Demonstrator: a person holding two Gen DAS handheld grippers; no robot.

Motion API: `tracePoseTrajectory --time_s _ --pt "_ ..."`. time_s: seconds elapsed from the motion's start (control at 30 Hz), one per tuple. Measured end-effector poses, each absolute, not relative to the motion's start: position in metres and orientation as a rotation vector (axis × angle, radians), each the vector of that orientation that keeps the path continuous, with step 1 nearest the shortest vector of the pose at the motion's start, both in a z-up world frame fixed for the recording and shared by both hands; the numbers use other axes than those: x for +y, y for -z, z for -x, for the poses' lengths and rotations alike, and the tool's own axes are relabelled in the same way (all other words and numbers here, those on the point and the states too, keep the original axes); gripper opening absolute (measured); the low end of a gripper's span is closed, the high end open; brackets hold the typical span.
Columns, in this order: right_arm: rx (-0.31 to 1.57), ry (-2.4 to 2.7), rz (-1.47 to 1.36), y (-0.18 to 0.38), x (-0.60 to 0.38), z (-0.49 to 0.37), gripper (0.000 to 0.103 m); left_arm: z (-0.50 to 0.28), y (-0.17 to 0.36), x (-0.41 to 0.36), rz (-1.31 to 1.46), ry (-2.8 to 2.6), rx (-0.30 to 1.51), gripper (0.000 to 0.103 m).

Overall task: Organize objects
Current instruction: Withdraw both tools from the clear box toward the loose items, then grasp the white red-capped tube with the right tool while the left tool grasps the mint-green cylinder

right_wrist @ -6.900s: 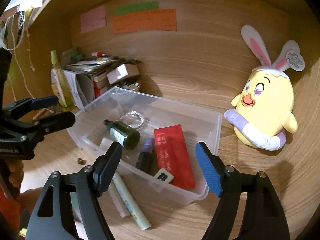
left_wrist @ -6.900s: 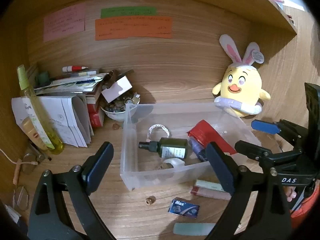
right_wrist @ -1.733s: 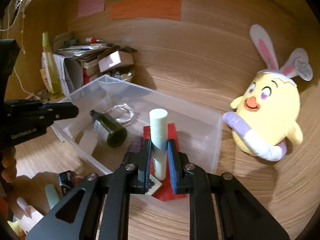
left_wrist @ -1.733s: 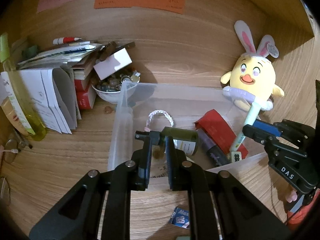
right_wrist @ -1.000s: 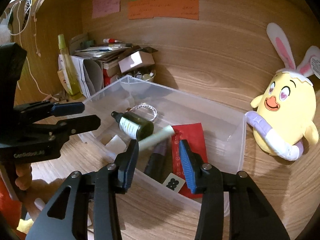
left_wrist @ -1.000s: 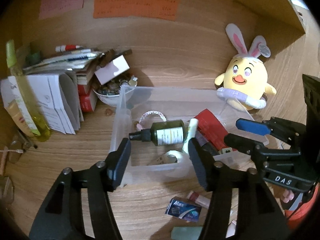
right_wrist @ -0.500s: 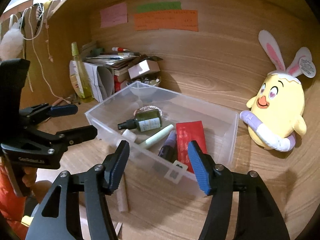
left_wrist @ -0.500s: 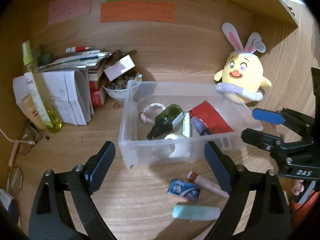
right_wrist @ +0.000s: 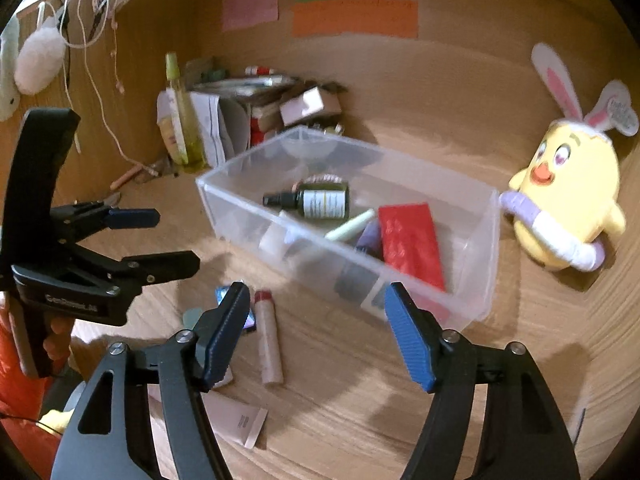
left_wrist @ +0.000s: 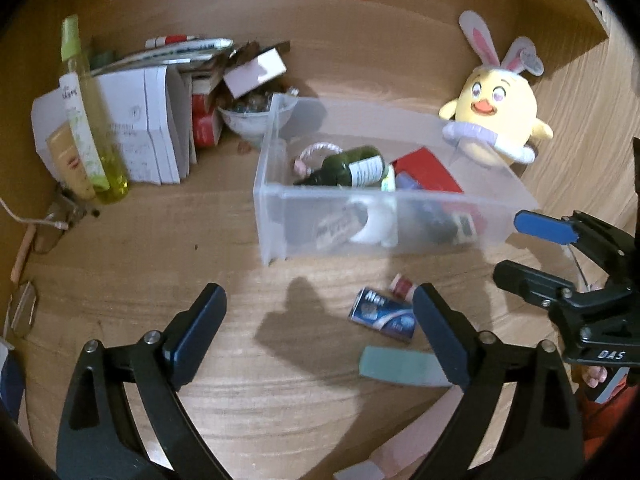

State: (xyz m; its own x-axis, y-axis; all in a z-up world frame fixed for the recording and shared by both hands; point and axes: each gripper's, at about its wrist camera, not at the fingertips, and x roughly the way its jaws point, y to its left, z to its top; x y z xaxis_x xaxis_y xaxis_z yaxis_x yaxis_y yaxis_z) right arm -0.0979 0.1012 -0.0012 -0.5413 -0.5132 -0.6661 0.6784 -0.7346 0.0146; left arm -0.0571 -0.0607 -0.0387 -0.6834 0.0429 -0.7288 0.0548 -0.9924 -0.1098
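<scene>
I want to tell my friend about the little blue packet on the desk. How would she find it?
Start at the clear plastic bin in the middle of the wooden desk, then look at the loose things lying in front of it. The blue packet lies flat there, between a pink tube and a pale green tube. It is the only dark blue, boxy one with white lettering.

a yellow chick plush [left_wrist: 496, 114] with pink bunny ears sits against the wooden back wall, pink, green and orange paper notes [right_wrist: 354, 18] are stuck above, and at the left a tall yellow spray bottle [left_wrist: 90, 120] stands just beside a pile of papers [left_wrist: 148, 120].
</scene>
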Motion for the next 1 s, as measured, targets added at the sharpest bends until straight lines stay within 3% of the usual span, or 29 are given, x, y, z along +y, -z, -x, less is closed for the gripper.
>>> tracePoseTrajectory --time_s 0.57,0.83,0.93,1.0 --pt "0.367 2.152 -1.051 0.053 0.073 0.113 0.065 0.036 0.064 -0.046 -1.429 2.843 0.18 0.095" --pt "0.427 2.133 -1.04 0.059 0.065 0.109 0.023 0.034 0.07 -0.037 -1.497 2.867 0.199 0.095" --pt "0.435 2.127 -1.036 0.059 0.065 0.106 0.014 0.034 0.071 -0.031 -1.52 2.88 0.195 0.095" --pt "0.439 2.136 -1.027 0.058 0.066 0.105 0.014 0.034 0.07 -0.027 -1.526 2.886 0.183 0.095"
